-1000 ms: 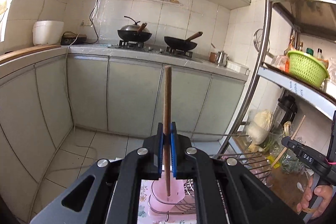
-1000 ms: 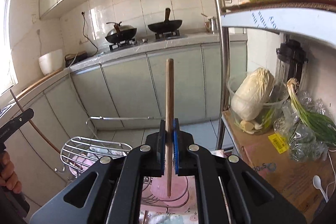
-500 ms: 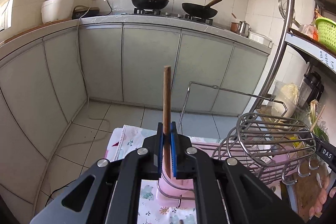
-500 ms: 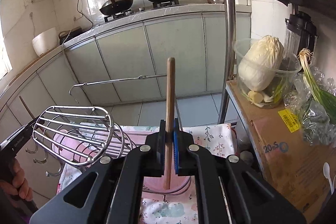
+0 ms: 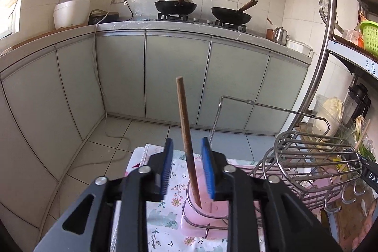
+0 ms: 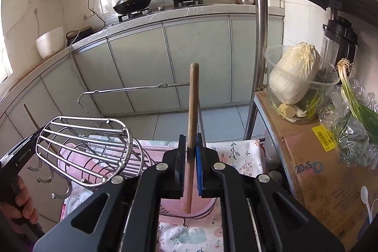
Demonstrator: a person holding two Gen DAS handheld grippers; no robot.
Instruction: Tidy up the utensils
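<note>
- The left gripper (image 5: 187,171) stands wide, its blue pads (image 5: 166,168) clear on both sides of a brown chopstick (image 5: 186,134).
- That chopstick leans slightly left, its lower end inside a pink cup (image 5: 208,211) held in a wire ring on the flowered cloth (image 5: 165,223) that covers the surface.
- To the right in the left view, a wire rack (image 5: 316,157) sits over a pink tray; hooks hang from its front edge.
- In the right view the same rack (image 6: 87,145) lies to the left, and a hand (image 6: 21,202) grips a black handle at the frame's edge.
- The right gripper (image 6: 190,171) is closed narrowly on a lighter wooden chopstick (image 6: 192,115), which stands near upright between the pads.
- This chopstick's lower tip hangs over the pink cup (image 6: 200,204); whether it touches the bottom cannot be told.
- Farther right, a cardboard box (image 6: 314,171) carries a clear bowl (image 6: 302,96) with a cabbage, and scallions in plastic.
</note>
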